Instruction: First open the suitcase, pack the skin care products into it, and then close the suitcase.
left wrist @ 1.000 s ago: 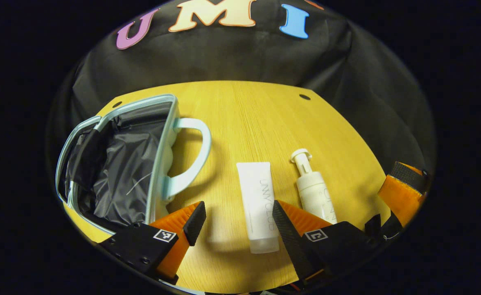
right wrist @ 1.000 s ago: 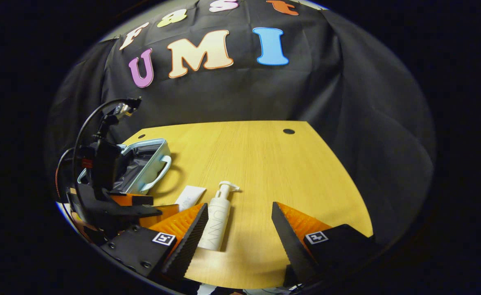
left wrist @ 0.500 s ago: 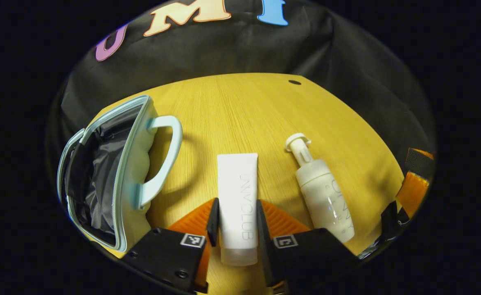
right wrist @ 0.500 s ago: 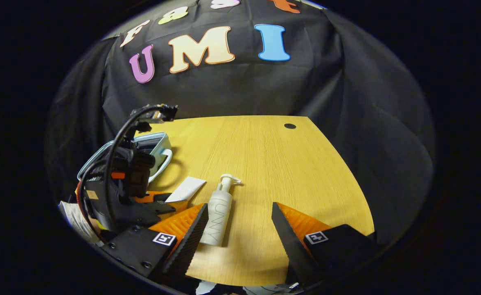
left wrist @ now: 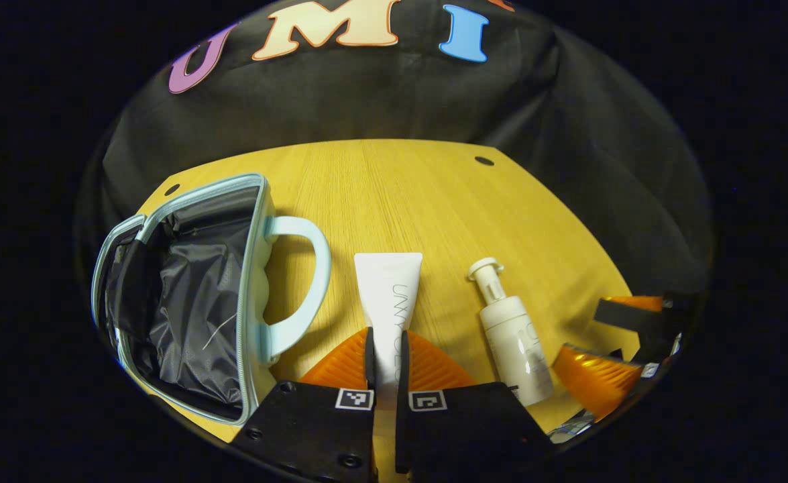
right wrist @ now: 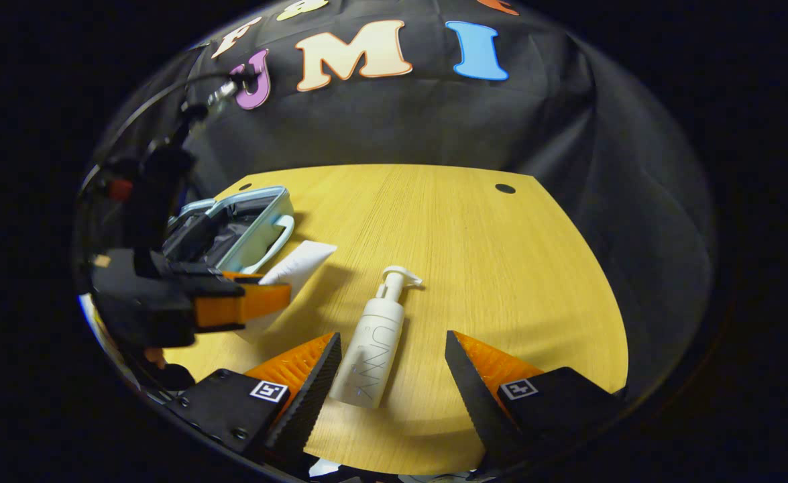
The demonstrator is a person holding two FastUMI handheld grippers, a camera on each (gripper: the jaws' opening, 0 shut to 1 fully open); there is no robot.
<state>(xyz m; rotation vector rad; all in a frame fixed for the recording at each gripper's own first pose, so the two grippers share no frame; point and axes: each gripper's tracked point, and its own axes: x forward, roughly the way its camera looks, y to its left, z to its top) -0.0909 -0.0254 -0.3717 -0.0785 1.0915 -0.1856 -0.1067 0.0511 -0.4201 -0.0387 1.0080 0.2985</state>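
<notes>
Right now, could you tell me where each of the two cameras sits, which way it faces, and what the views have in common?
Left gripper view: rides on the left gripper, looking forward and down over the table; its own fingers are shut on the white tube, with the open suitcase to its left.
Right gripper view: rides on the right gripper, facing the table; its own fingers stand open on either side of the pump bottle, untouched, and the left gripper shows at its left.
Shared: tube, pump bottle, suitcase and table.
</notes>
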